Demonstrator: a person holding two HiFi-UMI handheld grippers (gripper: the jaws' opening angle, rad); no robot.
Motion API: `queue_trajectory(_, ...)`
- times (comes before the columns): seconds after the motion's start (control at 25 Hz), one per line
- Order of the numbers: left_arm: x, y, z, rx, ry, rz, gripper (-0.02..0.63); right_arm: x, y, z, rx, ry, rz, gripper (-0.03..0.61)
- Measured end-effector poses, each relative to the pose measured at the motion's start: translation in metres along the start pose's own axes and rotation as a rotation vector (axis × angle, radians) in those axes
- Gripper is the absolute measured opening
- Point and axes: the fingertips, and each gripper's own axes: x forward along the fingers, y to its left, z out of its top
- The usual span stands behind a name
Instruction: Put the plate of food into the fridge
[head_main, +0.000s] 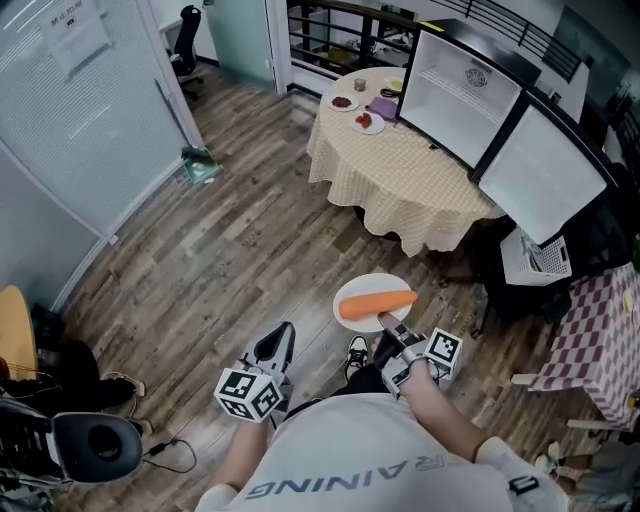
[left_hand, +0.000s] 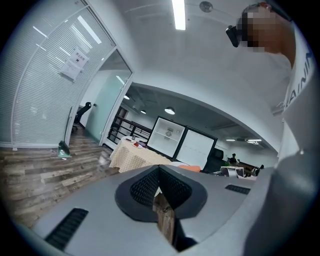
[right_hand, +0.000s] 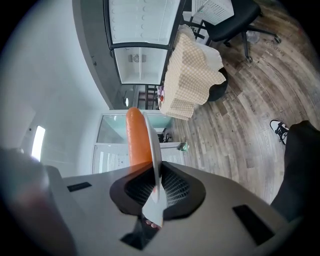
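Wood-plank floor (head_main: 250, 250) fills the room, with a round table under a beige checked cloth (head_main: 400, 170) and a black-framed fridge with white doors (head_main: 500, 130) at the far side. The right gripper (head_main: 385, 322) is clamped on the near rim of a round white plate (head_main: 375, 283), so the plate sticks out level just ahead of its jaws, above the floor and well apart from the table. A long, smooth orange carrot-like food (head_main: 375, 304) lies on the plate. In the head view its long axis runs left to right, across the gripper's direction. The left gripper (head_main: 280, 338) is closed and holds nothing.
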Motion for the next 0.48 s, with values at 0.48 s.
queue_trajectory(0.48,0.120,0.000,0.043,0.030,0.036,-0.017,0.008,0.055,0.021,0.102,0.039,-0.012,0.017,0.041)
